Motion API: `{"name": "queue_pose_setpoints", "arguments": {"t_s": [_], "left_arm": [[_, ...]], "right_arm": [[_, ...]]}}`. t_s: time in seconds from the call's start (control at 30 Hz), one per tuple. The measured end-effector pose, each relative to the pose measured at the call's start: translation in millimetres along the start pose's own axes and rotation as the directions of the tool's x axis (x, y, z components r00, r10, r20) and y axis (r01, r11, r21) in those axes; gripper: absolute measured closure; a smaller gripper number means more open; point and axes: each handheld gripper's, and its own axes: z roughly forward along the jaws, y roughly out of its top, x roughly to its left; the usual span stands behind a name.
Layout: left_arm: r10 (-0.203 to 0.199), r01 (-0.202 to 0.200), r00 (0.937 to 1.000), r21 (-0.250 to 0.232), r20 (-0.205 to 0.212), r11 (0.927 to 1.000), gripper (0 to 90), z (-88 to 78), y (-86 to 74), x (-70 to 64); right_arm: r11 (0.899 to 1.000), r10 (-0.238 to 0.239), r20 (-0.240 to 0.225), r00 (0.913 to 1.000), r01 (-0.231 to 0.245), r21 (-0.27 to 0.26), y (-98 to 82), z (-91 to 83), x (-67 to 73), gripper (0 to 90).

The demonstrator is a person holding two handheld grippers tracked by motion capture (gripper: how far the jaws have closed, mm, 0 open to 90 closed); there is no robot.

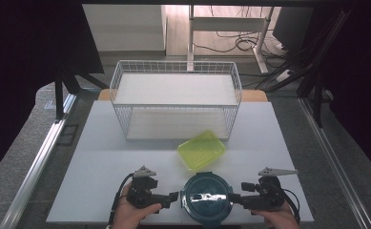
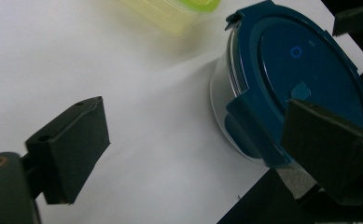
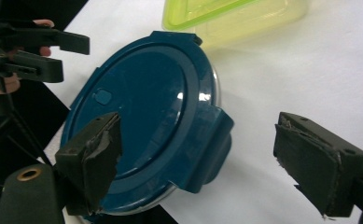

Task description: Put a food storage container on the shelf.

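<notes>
- I see the round container (image 1: 206, 198) with its dark blue lid (image 3: 142, 116) at the near edge of the white bench (image 1: 102, 162), midway between the two grippers.
- Left gripper (image 1: 175, 199): jaws released. In the left gripper view, one jaw overlaps a side latch (image 2: 251, 123) of the lid, the other stands well apart over bare bench — nothing is grasped.
- Right gripper (image 1: 235, 198): jaws released. In the right gripper view, one jaw lies over the lid's rim, the other is off to the side above the bench; the latch (image 3: 212, 144) sits between them.
- I cannot tell whether either jaw touches the lid.
- A yellow-green rectangular container (image 1: 201, 150) lies just beyond the round one, near it.
- A white wire basket (image 1: 176, 98) stands at the far part of the bench — behind both containers.
</notes>
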Motion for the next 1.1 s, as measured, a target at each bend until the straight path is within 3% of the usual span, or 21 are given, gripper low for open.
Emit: {"name": "queue_pose_setpoints", "arguments": {"t_s": [0.17,0.3,0.4,0.73,0.8,1.0,1.03,1.1], "left_arm": [[-0.018,0.018,0.9997,0.009,0.016,0.9998,4.9,5.0,-1.6,-5.4],[-0.04,0.039,0.9976,0.012,0.057,0.9992,5.4,7.0,-1.9,-10.7],[-0.035,0.035,0.9975,0.014,0.061,0.9993,6.7,7.2,-2.0,-13.4],[-0.094,0.09,0.9885,0.034,0.118,0.9953,7.0,18.0,-1.0,-17.0],[-0.123,0.116,0.982,0.053,0.143,0.9918,6.7,25.3,-0.1,-16.6],[-0.159,0.146,0.9724,0.084,0.171,0.9857,6.5,36.7,0.7,-14.5],[-0.178,0.163,0.966,0.095,0.187,0.9821,6.5,42.2,0.2,-13.5],[-0.185,0.167,0.9627,0.106,0.198,0.9803,6.5,46.5,-0.4,-13.9]], "right_arm": [[1.0,-0.001,-0.013,0.9999,0.001,0.014,0.1,5.4,2.7,14.3],[1.0,0.004,-0.039,0.9992,-0.004,0.016,0.7,7.4,5.6,14.1],[1.0,0.008,-0.047,0.9989,-0.007,0.023,1.0,8.2,7.4,14.0],[0.999,0.034,-0.07,0.997,-0.031,0.044,0.6,16.1,10.5,13.6],[0.997,0.048,-0.052,0.9975,-0.045,0.056,-1.1,20.6,9.0,12.9],[0.993,0.092,-0.05,0.9945,-0.088,0.079,-3.4,27.1,3.1,10.8],[0.992,0.101,-0.052,0.9936,-0.096,0.083,-4.1,29.0,1.4,10.6],[0.989,0.117,-0.059,0.9914,-0.111,0.093,-5.0,31.4,-0.1,10.5]]}}
